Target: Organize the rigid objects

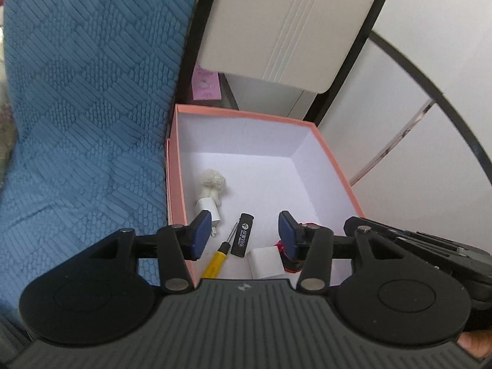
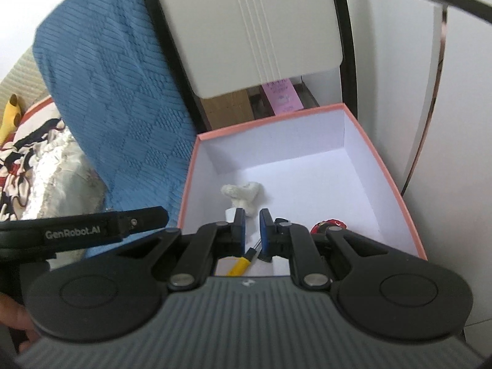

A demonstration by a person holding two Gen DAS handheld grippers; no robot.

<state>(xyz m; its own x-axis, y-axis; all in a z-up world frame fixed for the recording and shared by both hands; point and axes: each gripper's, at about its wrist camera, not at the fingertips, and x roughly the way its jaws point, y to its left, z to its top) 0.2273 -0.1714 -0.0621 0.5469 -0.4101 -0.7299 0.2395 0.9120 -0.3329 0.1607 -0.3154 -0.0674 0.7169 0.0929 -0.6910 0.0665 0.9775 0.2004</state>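
The pink-rimmed box (image 1: 335, 166) with its white inside sits against a blue quilted cover (image 1: 86, 107), and the task's small things lie on its floor near the front wall. From the left wrist view, the left hand-held gripper (image 1: 244, 235) hangs above the box with its blue pads well apart and nothing between them. Below it lie a white charger plug (image 1: 206, 207) with a fluffy white ball (image 1: 213, 181) touching its far end, a black stick with white lettering (image 1: 243, 234), and a yellow-handled screwdriver (image 1: 216, 259) whose handle end is cut off by the gripper body. A white block (image 1: 266, 261) is half covered by the same body, and a red object (image 1: 284, 250) is mostly hidden behind the right finger, so what it is cannot be told.

In the right wrist view, the right hand-held gripper (image 2: 252, 233) has its pads drawn almost together, a narrow slit left, and nothing is seen gripped. Its fingers hide most of the plug (image 2: 230, 213) and the black stick; only a piece of the screwdriver (image 2: 241, 265) shows below. The red object (image 2: 327, 225) peeps over the linkage. The ball (image 2: 243, 195) is plain. The lettering on a pink card (image 2: 281, 95) behind the box is too blurred to read.
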